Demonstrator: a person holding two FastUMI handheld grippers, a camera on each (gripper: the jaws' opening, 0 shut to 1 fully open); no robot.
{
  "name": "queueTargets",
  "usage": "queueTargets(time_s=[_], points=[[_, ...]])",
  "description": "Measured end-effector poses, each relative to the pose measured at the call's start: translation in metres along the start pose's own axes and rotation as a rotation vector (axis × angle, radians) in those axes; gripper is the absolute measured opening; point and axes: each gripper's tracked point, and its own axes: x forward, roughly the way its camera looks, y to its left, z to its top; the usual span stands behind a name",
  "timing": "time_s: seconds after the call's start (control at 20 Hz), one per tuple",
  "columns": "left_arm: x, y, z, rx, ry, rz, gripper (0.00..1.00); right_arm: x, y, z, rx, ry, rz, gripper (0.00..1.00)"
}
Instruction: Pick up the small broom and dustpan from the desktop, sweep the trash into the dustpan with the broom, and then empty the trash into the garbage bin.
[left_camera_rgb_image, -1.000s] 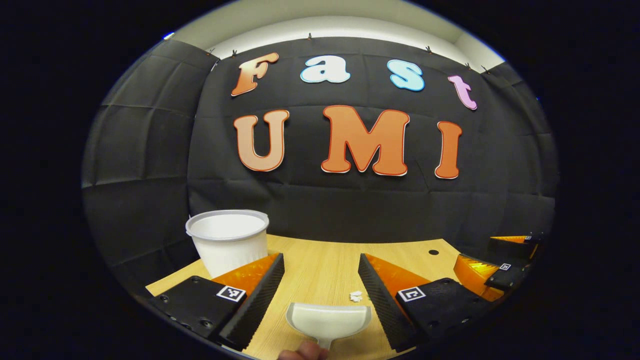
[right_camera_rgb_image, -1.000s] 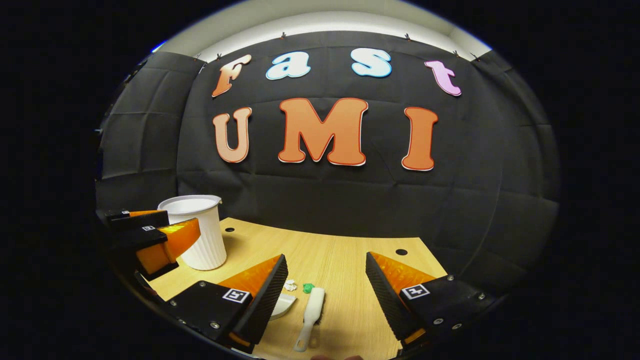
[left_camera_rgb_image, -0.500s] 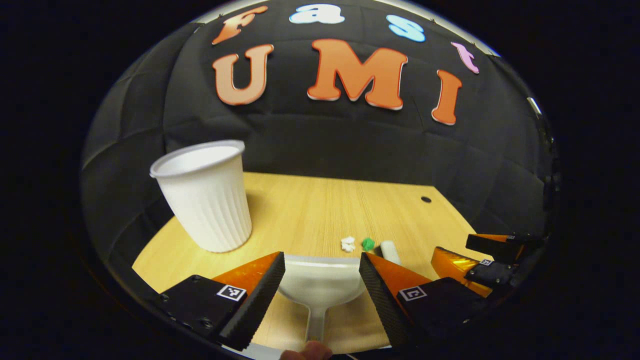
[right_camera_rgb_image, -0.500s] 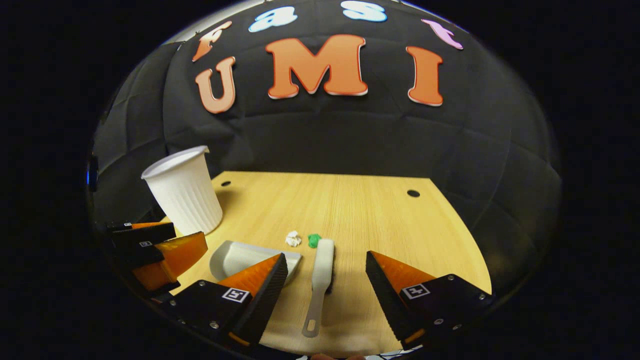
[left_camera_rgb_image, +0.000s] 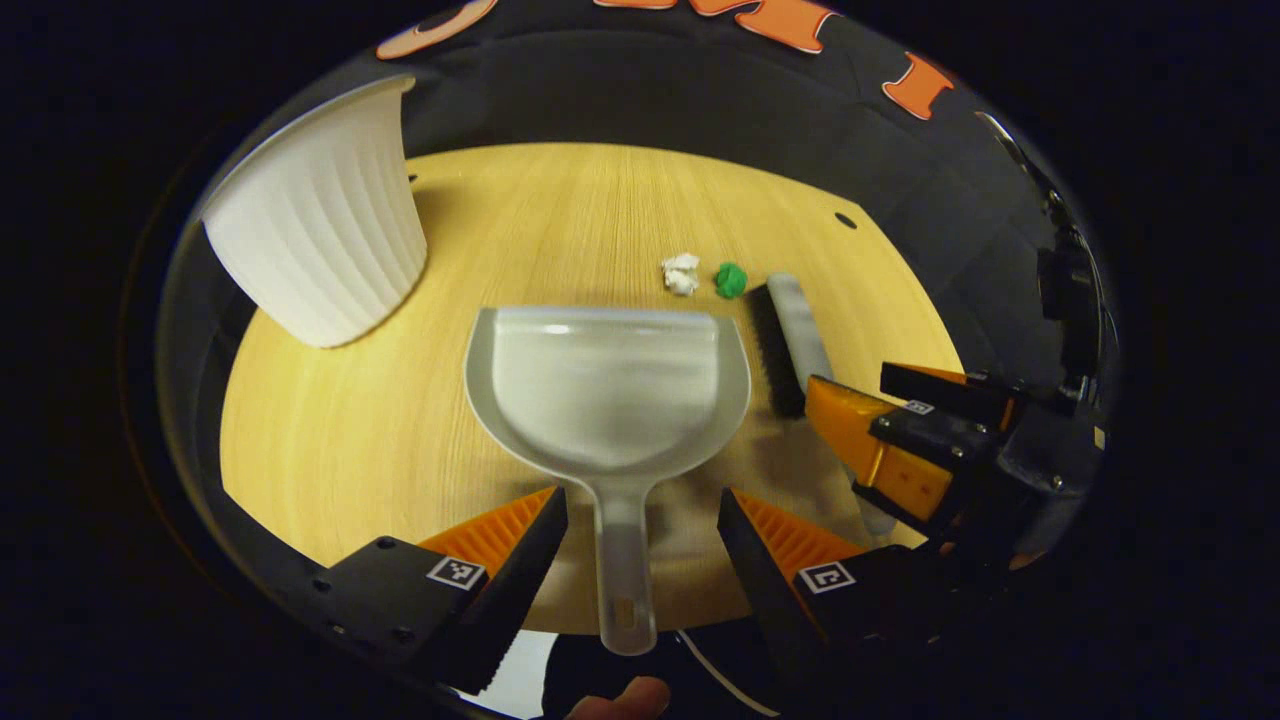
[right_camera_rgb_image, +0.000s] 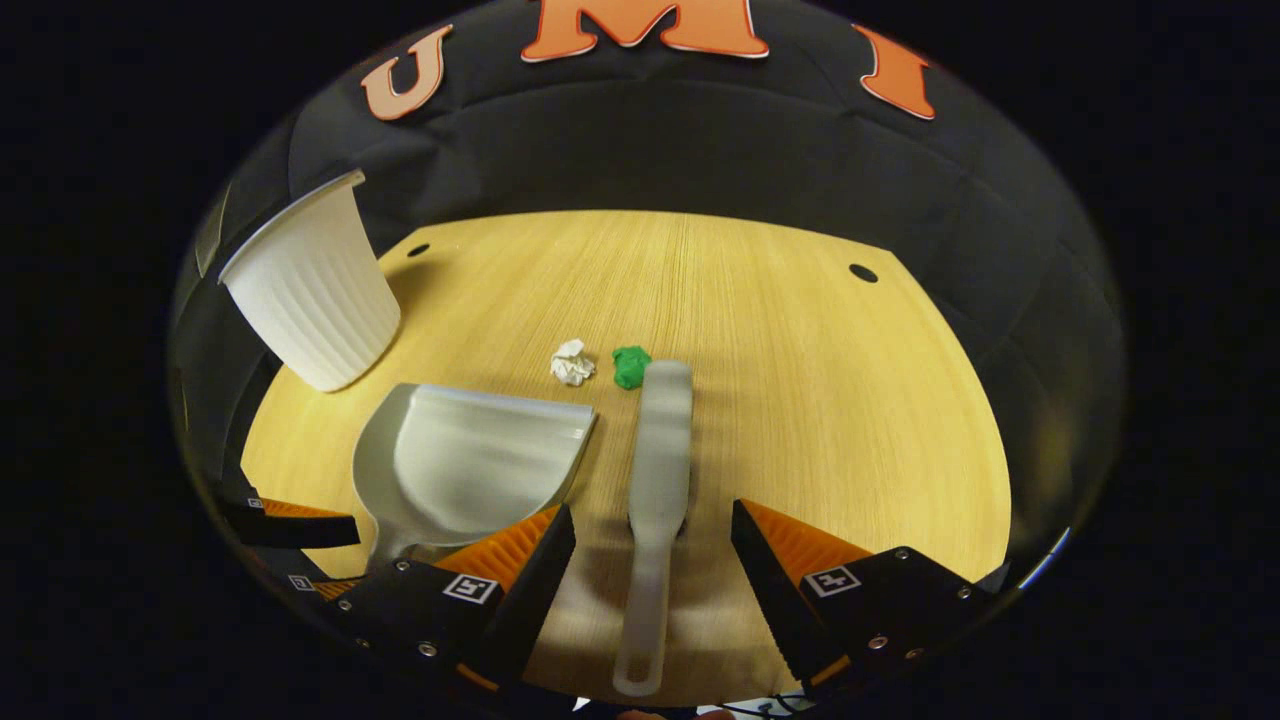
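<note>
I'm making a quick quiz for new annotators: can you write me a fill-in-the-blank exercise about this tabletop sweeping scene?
1. The handle of the dustpan lies between the open fingers of the ____ gripper.
2. Beside the white paper scrap lies a scrap coloured ____.
3. The broom lies on the ____, its handle between the open fingers of the right gripper.
4. The white ribbed bin stands ____.

Missing words: left; green; table; upright

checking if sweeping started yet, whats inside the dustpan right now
Nothing: the dustpan has a bare scoop in both views. The white paper scrap and green scrap lie on the desk past its front edge, beside the broom. The desk beneath it is covered.
</note>
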Motion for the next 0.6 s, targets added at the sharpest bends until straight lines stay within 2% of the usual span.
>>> queueTargets(time_s=[0.1, 0.2, 0.35, 0.4, 0.45, 0.55, 0.6], points=[[0.001, -0.007, -0.015, -0.076, 0.105, -0.025, 0.96, 0.015, 0.001, -0.001, -0.011, 0.032, -0.006, 0.95], [0.001, -0.012, -0.014, -0.114, 0.16, -0.04, 0.97, 0.029, 0.001, -0.004, -0.015, 0.072, -0.011, 0.95], [0.003, -0.007, -0.008, -0.089, 0.197, -0.028, 0.96, 0.042, -0.004, -0.001, -0.006, 0.117, -0.03, 0.95], [0.004, -0.006, -0.008, -0.073, 0.218, -0.03, 0.92, 0.047, -0.004, 0.001, -0.002, 0.126, -0.031, 0.95], [0.006, -0.005, -0.013, -0.061, 0.245, -0.025, 0.96, 0.053, -0.006, 0.003, -0.002, 0.138, -0.038, 0.95], [-0.001, -0.007, -0.02, -0.043, 0.291, -0.043, 0.89, 0.062, -0.008, 0.003, -0.009, 0.17, -0.056, 0.9], [0.002, -0.007, -0.021, -0.043, 0.304, -0.036, 0.81, 0.066, -0.009, 0.001, -0.012, 0.187, -0.061, 0.8]])
